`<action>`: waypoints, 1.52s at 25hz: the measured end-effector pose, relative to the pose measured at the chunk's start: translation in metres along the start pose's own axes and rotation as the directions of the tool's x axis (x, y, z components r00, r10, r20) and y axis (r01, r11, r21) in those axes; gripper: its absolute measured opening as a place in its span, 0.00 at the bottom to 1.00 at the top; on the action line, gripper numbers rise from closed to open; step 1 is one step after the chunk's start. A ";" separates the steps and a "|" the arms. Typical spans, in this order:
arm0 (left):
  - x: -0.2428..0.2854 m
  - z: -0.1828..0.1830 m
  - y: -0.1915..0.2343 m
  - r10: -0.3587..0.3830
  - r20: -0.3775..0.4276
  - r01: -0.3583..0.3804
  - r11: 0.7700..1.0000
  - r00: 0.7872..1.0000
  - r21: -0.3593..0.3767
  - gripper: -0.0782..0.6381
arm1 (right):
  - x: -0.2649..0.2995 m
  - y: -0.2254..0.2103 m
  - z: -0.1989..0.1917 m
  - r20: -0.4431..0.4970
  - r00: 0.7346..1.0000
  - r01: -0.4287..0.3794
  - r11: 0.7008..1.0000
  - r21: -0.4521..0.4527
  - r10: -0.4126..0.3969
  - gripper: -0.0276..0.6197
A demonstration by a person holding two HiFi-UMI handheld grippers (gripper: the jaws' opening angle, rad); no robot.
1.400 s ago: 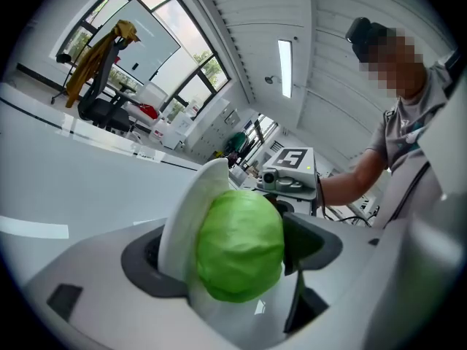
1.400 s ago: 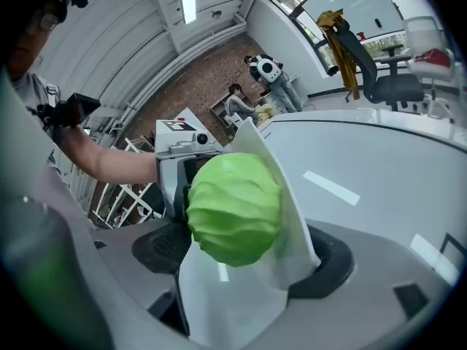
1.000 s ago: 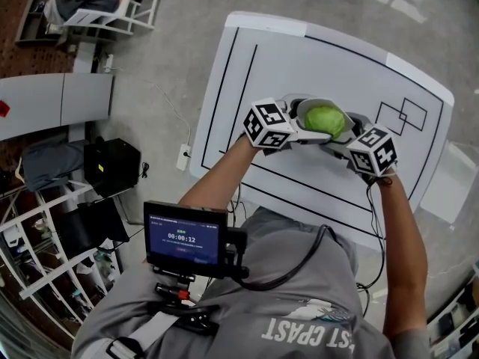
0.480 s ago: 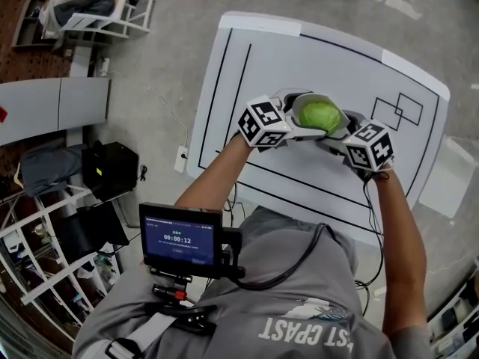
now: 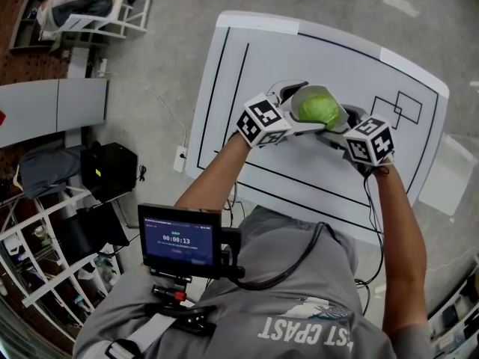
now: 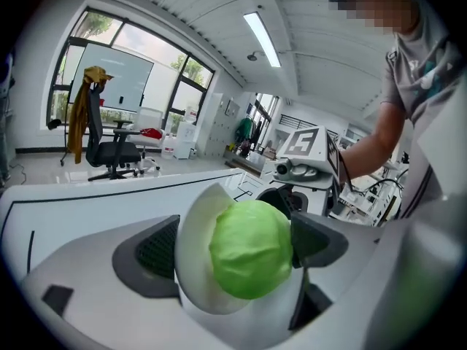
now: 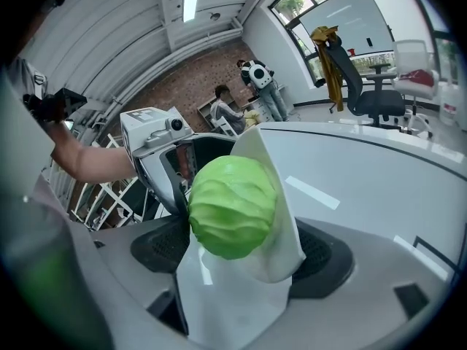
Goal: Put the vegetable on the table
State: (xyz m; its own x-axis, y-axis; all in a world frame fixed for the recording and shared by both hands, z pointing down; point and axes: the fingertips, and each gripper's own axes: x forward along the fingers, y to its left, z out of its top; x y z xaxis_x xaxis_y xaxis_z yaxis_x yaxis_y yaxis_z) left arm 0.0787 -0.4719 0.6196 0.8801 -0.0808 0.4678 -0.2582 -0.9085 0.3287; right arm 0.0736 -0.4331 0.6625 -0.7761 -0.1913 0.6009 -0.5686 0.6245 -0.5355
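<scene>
The green cabbage (image 5: 320, 107) sits in a tilted white bowl (image 7: 288, 232) over the middle of the white table (image 5: 299, 43), with the drawn square outlines (image 5: 400, 111) at its 3 o'clock. The left gripper (image 6: 237, 239) flanks it from 9 o'clock. Its jaws have just been opening and stand spread wide around bowl and cabbage, released rather than pinching. The right gripper (image 7: 244, 250), at 4 o'clock, is clamped across the bowl and apparently carries it. The tilt seems meant to let the cabbage roll out onto the table, which looks not yet done.
</scene>
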 end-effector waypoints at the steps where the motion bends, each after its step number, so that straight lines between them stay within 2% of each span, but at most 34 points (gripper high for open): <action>1: 0.000 -0.001 0.001 -0.004 0.007 0.004 1.000 1.000 -0.019 0.75 | 0.000 0.000 0.000 0.001 1.000 0.001 1.000 0.001 -0.001 0.65; 4: 0.000 0.000 0.009 0.017 0.034 -0.015 0.998 0.999 -0.058 0.76 | -0.001 -0.005 0.004 0.014 1.000 0.019 1.000 0.000 -0.019 0.65; 8: -0.006 0.002 0.032 0.120 0.084 -0.110 0.987 0.989 -0.113 0.76 | -0.001 -0.016 0.005 0.028 0.999 0.043 0.999 0.032 -0.043 0.65; 11: -0.003 -0.011 0.032 0.103 0.084 -0.087 0.982 0.991 -0.170 0.76 | 0.005 -0.017 -0.003 0.024 0.999 0.031 0.998 0.048 -0.033 0.65; 14: -0.004 -0.014 0.035 0.130 0.097 -0.109 0.975 0.987 -0.195 0.76 | 0.005 -0.022 -0.001 0.034 0.997 0.075 0.997 0.036 -0.076 0.66; 18: -0.001 -0.022 0.039 0.163 0.062 -0.150 0.973 0.985 -0.173 0.76 | -0.004 -0.036 0.013 0.072 0.974 0.217 0.975 -0.043 -0.214 0.68; 21: -0.001 -0.027 0.039 0.167 0.053 -0.156 0.973 0.985 -0.171 0.76 | 0.001 -0.039 0.007 0.062 0.977 0.205 0.978 -0.032 -0.202 0.68; 24: -0.003 -0.026 0.040 0.176 0.067 -0.163 0.973 0.982 -0.166 0.76 | -0.001 -0.046 0.001 0.064 0.973 0.224 0.974 -0.011 -0.223 0.68; 28: -0.013 -0.015 0.040 0.186 0.109 -0.171 0.975 0.976 -0.140 0.76 | -0.004 -0.046 0.010 0.126 0.962 0.245 0.969 -0.009 -0.242 0.68; 34: -0.058 0.039 0.003 0.179 0.218 -0.168 0.983 0.959 -0.069 0.76 | -0.044 -0.001 0.040 0.266 0.916 0.314 0.949 -0.009 -0.301 0.68; 35: -0.064 0.045 -0.002 0.177 0.236 -0.168 0.984 0.955 -0.057 0.76 | -0.049 0.006 0.042 0.286 0.910 0.318 0.948 -0.015 -0.301 0.63; 37: -0.075 0.055 -0.013 0.166 0.274 -0.164 0.986 0.947 -0.029 0.75 | -0.060 0.019 0.045 0.330 0.896 0.319 0.948 -0.014 -0.297 0.32; 38: -0.082 0.062 -0.023 0.157 0.295 -0.161 0.987 0.943 -0.012 0.75 | -0.067 0.029 0.047 0.357 0.885 0.324 0.946 -0.010 -0.299 0.20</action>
State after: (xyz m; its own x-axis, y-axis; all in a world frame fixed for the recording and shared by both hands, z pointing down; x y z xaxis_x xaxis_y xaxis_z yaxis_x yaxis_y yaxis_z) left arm 0.0375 -0.4694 0.5228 0.9066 -0.3396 0.2505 -0.4008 -0.8788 0.2590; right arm 0.0964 -0.4371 0.5786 -0.6143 -0.6267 0.4796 -0.7864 0.5364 -0.3064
